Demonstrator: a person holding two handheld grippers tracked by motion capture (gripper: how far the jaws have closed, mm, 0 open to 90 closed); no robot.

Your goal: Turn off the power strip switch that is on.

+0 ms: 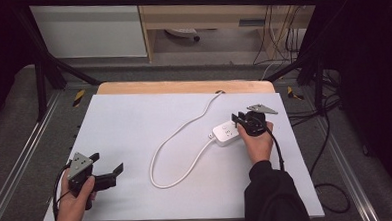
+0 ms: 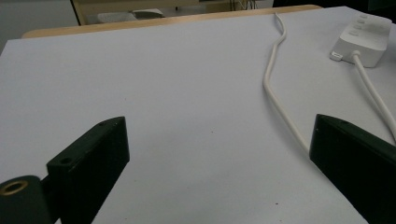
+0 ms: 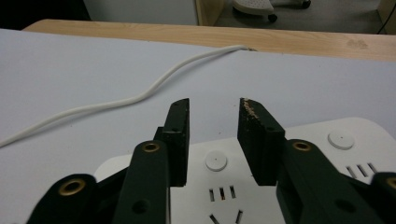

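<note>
White tabletop [image 1: 134, 128] is carrying a power strip [image 1: 226, 133] directly under the right gripper [image 1: 238, 119]; left gripper [image 1: 109, 173] is idling apart. Left gripper view: jaws gaping, empty, strip far ahead. Right gripper view: jaws are standing parted above a round switch [image 3: 216, 161], gripping nothing; pressing it likely calls for lowering

No legible text, labels, brands, numbers or signs anywhere, upper left to lower right of frame.
</note>
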